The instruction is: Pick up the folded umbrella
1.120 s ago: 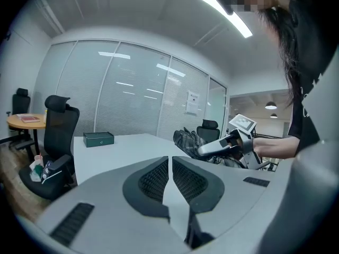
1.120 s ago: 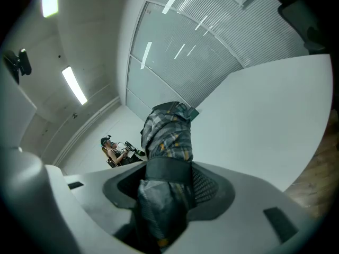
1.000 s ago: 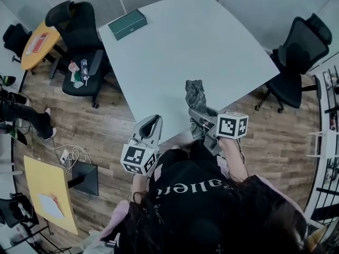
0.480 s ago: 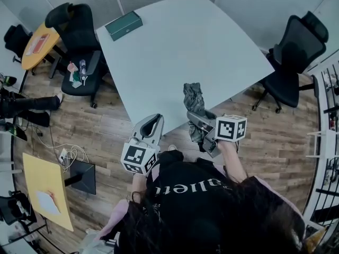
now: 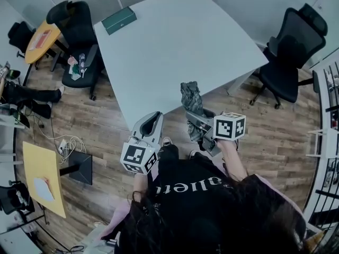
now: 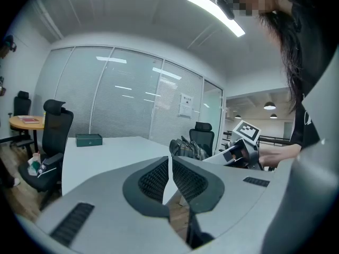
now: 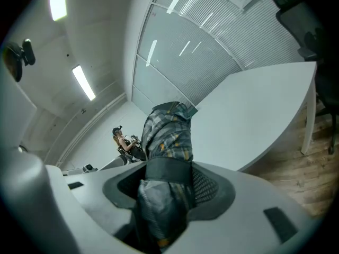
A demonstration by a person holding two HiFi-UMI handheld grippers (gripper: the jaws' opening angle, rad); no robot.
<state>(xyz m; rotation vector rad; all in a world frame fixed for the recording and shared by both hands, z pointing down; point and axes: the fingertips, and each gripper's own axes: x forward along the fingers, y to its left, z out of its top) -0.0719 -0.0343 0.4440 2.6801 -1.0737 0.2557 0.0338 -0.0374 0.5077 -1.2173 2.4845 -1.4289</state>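
Note:
The folded umbrella [image 5: 192, 97], grey plaid with yellow flecks and a dark strap, is held off the white table [image 5: 175, 41], over the table's near edge and the wooden floor. My right gripper [image 5: 197, 121] is shut on its lower part. In the right gripper view the umbrella [image 7: 167, 142] stands up between the jaws of the right gripper [image 7: 164, 189] and hides the pads. My left gripper [image 5: 151, 123] hangs beside it to the left, shut, with nothing in it. In the left gripper view, the left gripper [image 6: 170, 165] has its pads together, and the umbrella [image 6: 186, 148] shows ahead to the right.
A green box [image 5: 119, 20] lies at the table's far left corner. Black office chairs stand at the left [image 5: 79, 23] and right [image 5: 291, 41]. An orange round table [image 5: 39, 38] is far left. A yellow board [image 5: 42, 179] and cables lie on the floor.
Both grippers have drawn back from the table together. The umbrella, still gripped by the right one, now hangs past the table's near edge. The left gripper stays shut.

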